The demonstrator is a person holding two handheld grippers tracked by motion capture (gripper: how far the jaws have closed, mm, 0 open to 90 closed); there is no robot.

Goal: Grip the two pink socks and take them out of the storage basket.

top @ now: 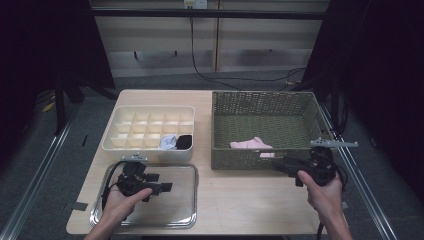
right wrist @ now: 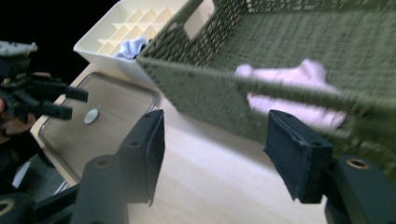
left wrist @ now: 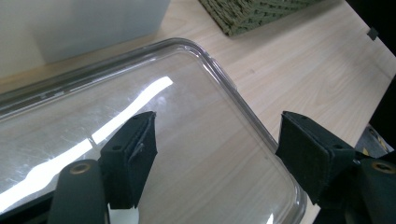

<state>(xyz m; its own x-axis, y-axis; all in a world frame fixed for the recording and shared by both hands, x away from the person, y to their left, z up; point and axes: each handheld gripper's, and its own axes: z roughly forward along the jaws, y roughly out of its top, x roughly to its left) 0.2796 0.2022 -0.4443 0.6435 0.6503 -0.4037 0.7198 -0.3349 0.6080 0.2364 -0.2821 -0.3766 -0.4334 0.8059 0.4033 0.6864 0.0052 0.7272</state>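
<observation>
The left gripper [top: 162, 182] hangs over the clear tray [top: 187, 172] at the near left of the surface [top: 240, 195]. Its jaws stand wide with nothing between them; in the left gripper view the tray's bare floor [left wrist: 201, 140] lies beneath them.

The right gripper [top: 280, 165] is held at the near wall of the green woven basket [top: 235, 160], pointing left along that wall. Its jaws stand wide and grip nothing; in the right gripper view the basket wall [right wrist: 205, 93] sits beyond them.

A pink cloth [top: 250, 144] lies on the basket floor against the near wall, close to the right gripper but not touched by it. It shows blurred through the weave in the right gripper view [right wrist: 299, 98].

The cream divided organiser [top: 112, 135] stands behind the tray. A pale blue cloth [top: 168, 142] and a black item [top: 184, 141] fill two adjoining compartments in its near row, at the right end.
</observation>
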